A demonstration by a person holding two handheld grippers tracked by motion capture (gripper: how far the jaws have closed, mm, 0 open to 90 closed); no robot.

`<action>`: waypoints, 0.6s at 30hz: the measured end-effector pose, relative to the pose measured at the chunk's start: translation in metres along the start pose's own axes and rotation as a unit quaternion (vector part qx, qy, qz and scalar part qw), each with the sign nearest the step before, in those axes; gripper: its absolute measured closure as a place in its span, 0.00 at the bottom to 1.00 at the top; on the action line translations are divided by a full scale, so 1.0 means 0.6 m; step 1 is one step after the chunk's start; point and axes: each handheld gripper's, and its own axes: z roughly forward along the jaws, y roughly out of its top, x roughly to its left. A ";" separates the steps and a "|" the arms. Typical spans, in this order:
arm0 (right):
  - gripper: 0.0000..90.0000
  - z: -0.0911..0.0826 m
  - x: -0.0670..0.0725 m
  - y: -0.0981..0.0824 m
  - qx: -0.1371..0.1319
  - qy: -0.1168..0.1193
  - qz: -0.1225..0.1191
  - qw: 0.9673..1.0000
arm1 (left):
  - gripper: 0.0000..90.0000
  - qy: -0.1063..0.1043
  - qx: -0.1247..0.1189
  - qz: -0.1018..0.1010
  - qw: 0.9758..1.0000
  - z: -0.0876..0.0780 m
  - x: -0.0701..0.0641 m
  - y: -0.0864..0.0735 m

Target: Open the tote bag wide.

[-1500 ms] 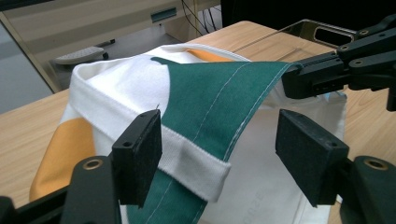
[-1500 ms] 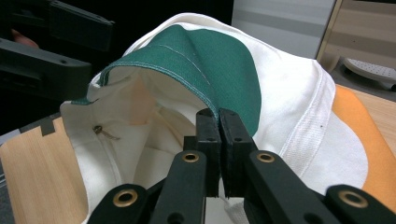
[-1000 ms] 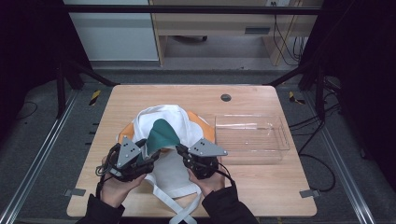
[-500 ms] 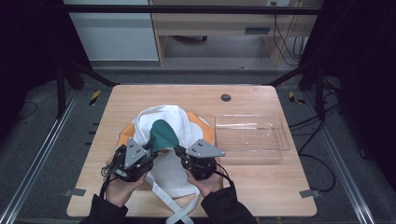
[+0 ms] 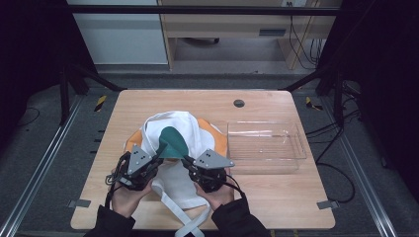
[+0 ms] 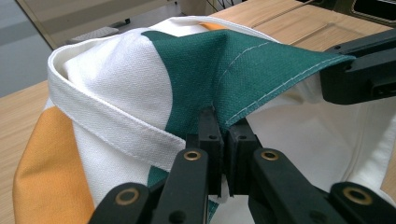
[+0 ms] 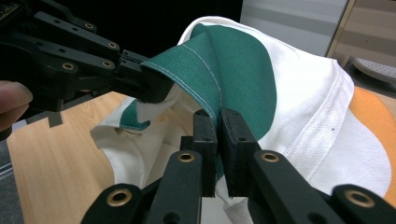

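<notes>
High view: fixed overhead on the person's side, looking forward and down across the whole table (image 5: 276, 207), floor and cabinets beyond. Left gripper view: rides low, close-up along its jaws onto the green flap (image 6: 243, 70). Right gripper view: same closeness, facing back from the opposite side. Both share that flap (image 7: 233, 60).

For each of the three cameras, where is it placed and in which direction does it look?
High view: above the table, looking forward and down; both hands, left gripper, right gripper.
Left gripper view: on the left gripper, looking along shut jaws at the cloth bag.
Right gripper view: on the right gripper, facing the left one.
Shared: the bag's green patch.
</notes>
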 end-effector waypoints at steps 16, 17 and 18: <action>0.88 -0.060 -0.009 -0.031 0.019 0.014 0.015 1.000 | 0.97 0.002 -0.009 -0.010 1.000 -0.003 -0.001 -0.001; 0.90 -0.063 -0.009 -0.036 0.024 0.014 0.015 1.000 | 0.97 0.002 -0.009 -0.010 1.000 -0.003 -0.001 -0.001; 0.90 -0.063 -0.009 -0.036 0.024 0.014 0.015 1.000 | 0.97 0.002 -0.009 -0.010 1.000 -0.003 -0.001 -0.001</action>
